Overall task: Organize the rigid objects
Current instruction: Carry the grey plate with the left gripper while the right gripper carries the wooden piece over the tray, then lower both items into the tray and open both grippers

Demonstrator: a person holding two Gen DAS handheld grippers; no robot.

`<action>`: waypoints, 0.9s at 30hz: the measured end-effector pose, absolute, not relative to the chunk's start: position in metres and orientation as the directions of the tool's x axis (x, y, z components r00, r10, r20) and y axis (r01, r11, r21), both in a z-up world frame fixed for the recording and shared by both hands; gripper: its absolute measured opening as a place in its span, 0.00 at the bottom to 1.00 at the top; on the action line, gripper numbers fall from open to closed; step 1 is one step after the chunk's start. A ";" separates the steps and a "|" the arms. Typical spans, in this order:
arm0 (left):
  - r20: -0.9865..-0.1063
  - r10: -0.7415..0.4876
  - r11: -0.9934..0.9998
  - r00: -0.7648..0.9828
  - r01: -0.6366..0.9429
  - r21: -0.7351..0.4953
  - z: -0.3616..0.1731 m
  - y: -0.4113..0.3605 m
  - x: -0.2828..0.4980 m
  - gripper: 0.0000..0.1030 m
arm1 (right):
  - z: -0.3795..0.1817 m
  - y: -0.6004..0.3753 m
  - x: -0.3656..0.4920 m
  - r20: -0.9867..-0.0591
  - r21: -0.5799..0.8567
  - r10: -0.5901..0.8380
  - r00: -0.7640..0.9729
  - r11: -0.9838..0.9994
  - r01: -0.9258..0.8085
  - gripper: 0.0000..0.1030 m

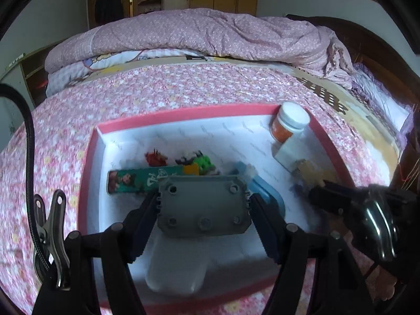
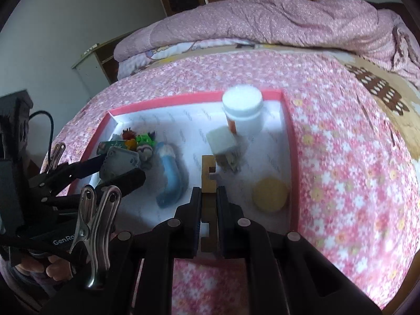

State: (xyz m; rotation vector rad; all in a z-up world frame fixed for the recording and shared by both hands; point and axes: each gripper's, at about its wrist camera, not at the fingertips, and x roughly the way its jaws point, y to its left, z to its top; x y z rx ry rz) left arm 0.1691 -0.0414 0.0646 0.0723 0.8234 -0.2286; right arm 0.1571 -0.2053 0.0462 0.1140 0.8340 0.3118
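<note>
A pink-rimmed white tray (image 1: 183,113) lies on the bed. My left gripper (image 1: 203,206) is shut on a grey bolted box (image 1: 203,210), held just above the tray's near side. It also shows in the right wrist view, where the left gripper (image 2: 118,169) grips the grey box (image 2: 122,161). My right gripper (image 2: 209,195) is shut on a notched wooden piece (image 2: 208,176) over the tray's (image 2: 287,131) near middle. In the left wrist view the right gripper (image 1: 319,187) reaches in from the right.
The tray holds a green tube (image 1: 136,179), small toy figures (image 1: 202,161), a blue object (image 2: 170,176), a white-capped jar (image 2: 242,110), a white cube (image 2: 220,140) and a yellow disc (image 2: 270,194). A pale plastic item (image 1: 176,270) lies under the grey box. A pink quilt (image 1: 210,34) is heaped behind.
</note>
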 end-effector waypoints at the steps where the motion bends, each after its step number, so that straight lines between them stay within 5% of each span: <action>1: -0.733 -0.170 0.974 0.658 0.228 -0.021 0.065 -0.042 0.173 0.71 | 0.046 -0.205 0.159 -0.710 0.211 0.309 0.633 0.951 -0.226 0.12; 12: -0.726 -0.170 0.975 0.666 0.221 -0.025 0.066 -0.045 0.193 0.77 | 0.044 -0.207 0.178 -0.690 0.248 0.328 0.645 0.945 -0.215 0.12; 20: -0.732 -0.174 0.974 0.659 0.223 -0.032 0.068 -0.047 0.188 0.78 | 0.046 -0.207 0.173 -0.686 0.262 0.341 0.642 0.940 -0.219 0.38; 27: -0.711 -0.172 0.976 0.682 0.214 -0.031 0.082 -0.044 0.174 0.78 | 0.063 -0.207 0.160 -0.655 0.257 0.349 0.670 0.937 -0.237 0.44</action>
